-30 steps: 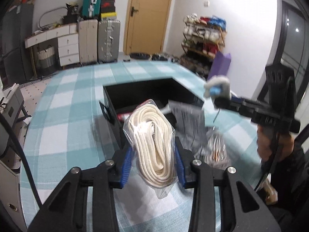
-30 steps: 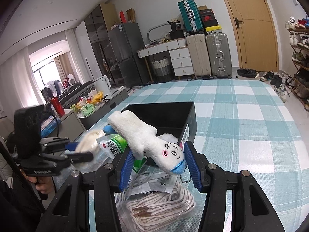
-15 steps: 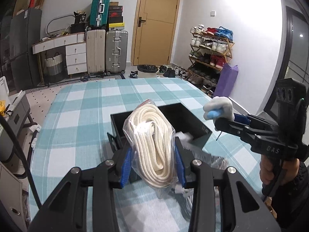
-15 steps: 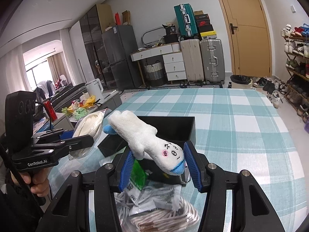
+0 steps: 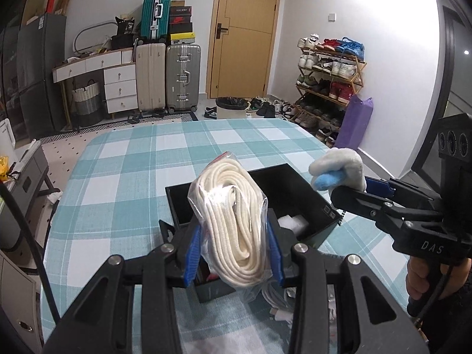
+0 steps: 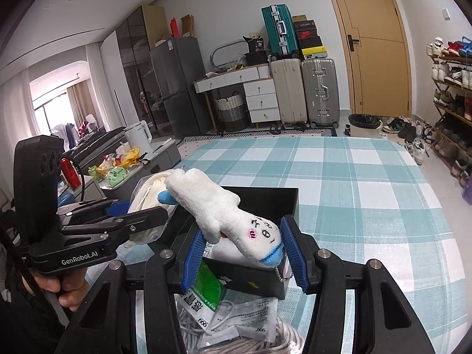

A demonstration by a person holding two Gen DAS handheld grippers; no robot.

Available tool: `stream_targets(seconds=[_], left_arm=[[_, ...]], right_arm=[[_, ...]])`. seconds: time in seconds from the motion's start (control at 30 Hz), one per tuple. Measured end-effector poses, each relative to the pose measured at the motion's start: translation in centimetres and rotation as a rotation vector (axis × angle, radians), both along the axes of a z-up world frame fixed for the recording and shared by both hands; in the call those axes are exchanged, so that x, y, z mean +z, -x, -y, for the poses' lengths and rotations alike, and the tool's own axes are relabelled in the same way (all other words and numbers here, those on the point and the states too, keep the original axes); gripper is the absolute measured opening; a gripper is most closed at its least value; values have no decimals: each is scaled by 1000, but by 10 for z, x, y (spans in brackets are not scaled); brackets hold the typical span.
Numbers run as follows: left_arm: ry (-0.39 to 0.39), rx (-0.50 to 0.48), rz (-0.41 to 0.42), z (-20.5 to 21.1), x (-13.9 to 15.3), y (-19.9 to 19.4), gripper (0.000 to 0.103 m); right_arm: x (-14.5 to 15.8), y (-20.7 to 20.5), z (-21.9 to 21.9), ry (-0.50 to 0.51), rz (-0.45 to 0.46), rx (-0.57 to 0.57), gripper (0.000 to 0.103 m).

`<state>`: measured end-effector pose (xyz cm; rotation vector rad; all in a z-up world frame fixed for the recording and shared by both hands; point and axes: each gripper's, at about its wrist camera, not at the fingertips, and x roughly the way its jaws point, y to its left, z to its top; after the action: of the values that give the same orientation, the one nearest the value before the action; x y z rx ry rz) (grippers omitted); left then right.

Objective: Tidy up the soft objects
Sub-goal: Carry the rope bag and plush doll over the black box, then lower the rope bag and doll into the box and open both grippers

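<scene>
With each hand-held gripper pinching its load, left (image 5: 233, 253) the bagged rope (image 5: 233, 227), right (image 6: 244, 253) the plush toy (image 6: 233, 218), next comes dropping both into the black box (image 6: 283, 197) just ahead.

In the left wrist view, the bagged rope coil (image 5: 233, 230) hides the near left part of the black box (image 5: 298, 194) interior. White packets (image 5: 283, 303) below the gripper are largely hidden. In the right wrist view, the plush toy (image 6: 233, 221) covers the box contents. The bottom edge cuts off a second rope bundle (image 6: 283, 345). The print on the green packet (image 6: 206, 289) is too small to read.
</scene>
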<state>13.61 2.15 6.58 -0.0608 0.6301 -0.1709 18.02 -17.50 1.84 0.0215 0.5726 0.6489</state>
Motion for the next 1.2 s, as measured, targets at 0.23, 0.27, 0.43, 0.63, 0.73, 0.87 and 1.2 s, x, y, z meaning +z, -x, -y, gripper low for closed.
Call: stream_targets(seconds=[0.23, 0.27, 0.43, 0.63, 0.73, 0.87, 1.2], left_arm=[[-19, 4, -10, 4, -6, -15, 38], [-20, 4, -12, 4, -7, -16, 38], [-34, 8, -21, 6, -12, -27, 38], [-37, 6, -39, 7, -19, -37, 38], [-43, 6, -46, 7, -22, -42, 38], [-49, 4, -56, 8, -25, -47, 38], [-72, 1, -78, 9, -34, -51, 39]], right_arm=[[-6, -16, -10, 5, -19, -13, 52], [-6, -18, -11, 4, -23, -14, 52], [-10, -29, -17, 10, -39, -17, 52], [-16, -41, -26, 20, -59, -13, 52], [-20, -47, -31, 25, -72, -7, 52], [-25, -53, -36, 44, -77, -2, 52], [-35, -62, -37, 60, -91, -1, 52]])
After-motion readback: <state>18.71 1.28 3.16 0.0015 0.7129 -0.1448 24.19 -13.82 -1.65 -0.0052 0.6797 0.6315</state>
